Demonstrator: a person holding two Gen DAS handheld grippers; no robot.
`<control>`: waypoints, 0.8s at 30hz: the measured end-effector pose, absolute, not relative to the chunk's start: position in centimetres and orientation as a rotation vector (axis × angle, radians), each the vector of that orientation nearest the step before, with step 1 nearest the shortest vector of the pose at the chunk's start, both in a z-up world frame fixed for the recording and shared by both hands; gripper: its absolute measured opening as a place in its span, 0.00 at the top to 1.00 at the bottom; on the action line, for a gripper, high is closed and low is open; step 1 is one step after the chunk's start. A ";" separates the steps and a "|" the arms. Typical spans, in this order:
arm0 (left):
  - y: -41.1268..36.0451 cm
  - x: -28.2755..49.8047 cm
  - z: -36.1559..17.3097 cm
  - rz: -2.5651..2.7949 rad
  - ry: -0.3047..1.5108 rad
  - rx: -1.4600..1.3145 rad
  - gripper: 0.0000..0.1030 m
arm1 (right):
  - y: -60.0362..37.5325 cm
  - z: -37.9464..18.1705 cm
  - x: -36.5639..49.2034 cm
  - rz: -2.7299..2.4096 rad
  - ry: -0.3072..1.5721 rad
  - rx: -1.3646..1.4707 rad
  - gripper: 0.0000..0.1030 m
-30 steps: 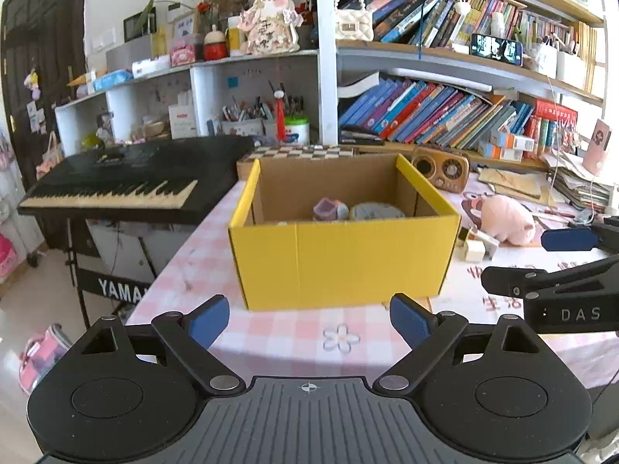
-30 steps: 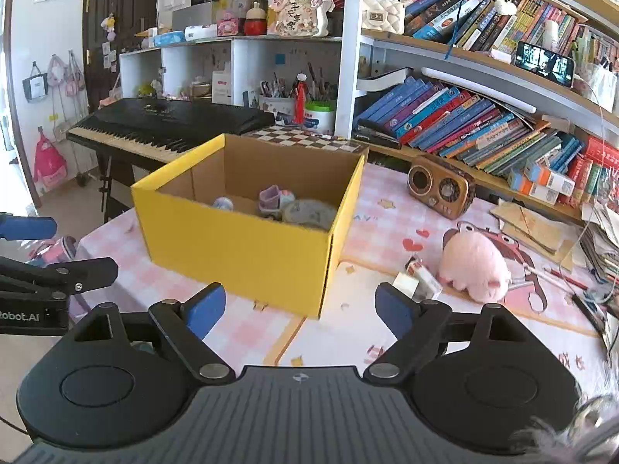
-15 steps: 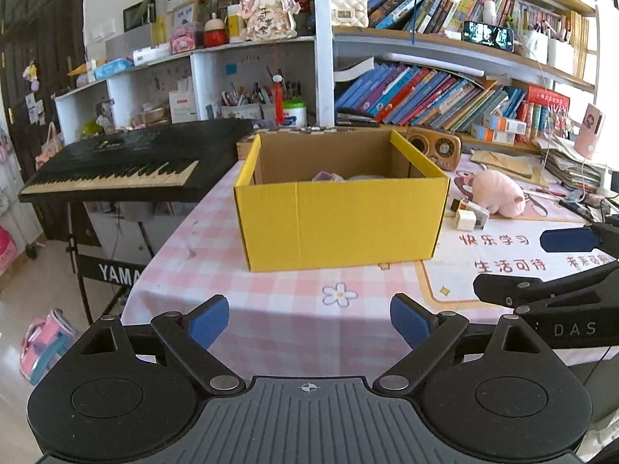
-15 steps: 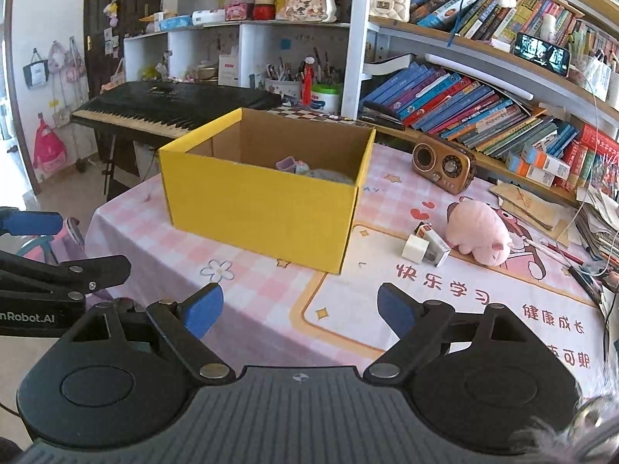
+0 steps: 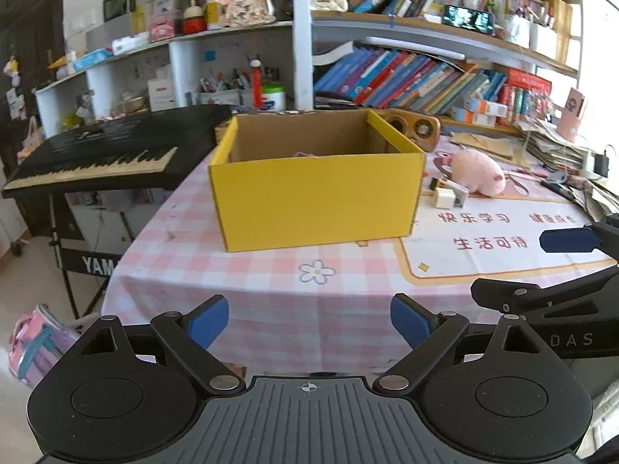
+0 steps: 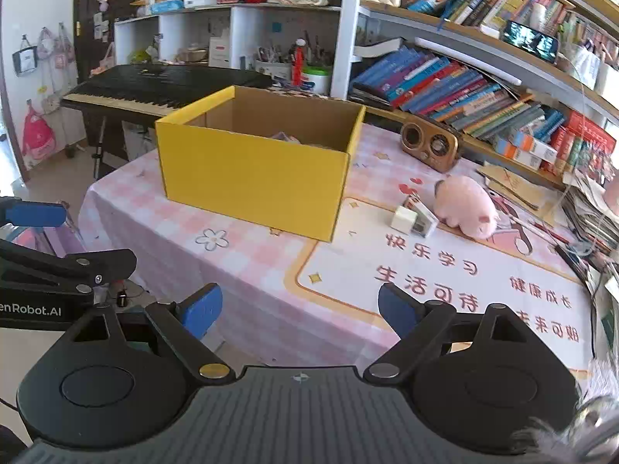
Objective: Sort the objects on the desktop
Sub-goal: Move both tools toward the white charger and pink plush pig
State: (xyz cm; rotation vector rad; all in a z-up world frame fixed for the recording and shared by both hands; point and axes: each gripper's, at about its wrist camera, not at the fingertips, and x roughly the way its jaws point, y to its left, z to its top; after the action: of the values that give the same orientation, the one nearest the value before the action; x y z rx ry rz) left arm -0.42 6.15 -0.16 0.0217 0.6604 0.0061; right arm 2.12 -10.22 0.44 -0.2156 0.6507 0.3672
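Both grippers, left [image 5: 308,323] and right [image 6: 300,311], hang released and empty, short of the box [image 5: 315,203] on the worktop [image 5: 247,274]. Pig [image 6: 466,206] and cube [image 6: 403,218] lie right of the box, unsorted; fetching one seems next.

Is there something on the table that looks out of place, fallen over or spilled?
Nothing is spilled or damaged. The pink plush pig lies on the mat beside a small white cube, both outside the yellow box, so they look unsorted. Books on the shelf lean over.
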 end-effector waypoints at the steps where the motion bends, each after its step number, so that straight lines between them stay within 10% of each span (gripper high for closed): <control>1: 6.0 -0.4 -0.2 -0.002 0.663 0.024 0.10 | -10.4 0.4 2.1 0.360 0.655 -0.212 0.15; 24: -0.2 3.9 -1.3 -0.177 0.714 0.088 0.10 | -16.7 -0.7 4.4 0.202 0.746 -0.139 0.14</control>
State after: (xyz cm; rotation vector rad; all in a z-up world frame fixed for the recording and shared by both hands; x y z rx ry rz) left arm 3.92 -0.24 -1.28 0.0881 0.7138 -0.1775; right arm 4.37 -16.68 -0.74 -0.1392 0.7461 0.2018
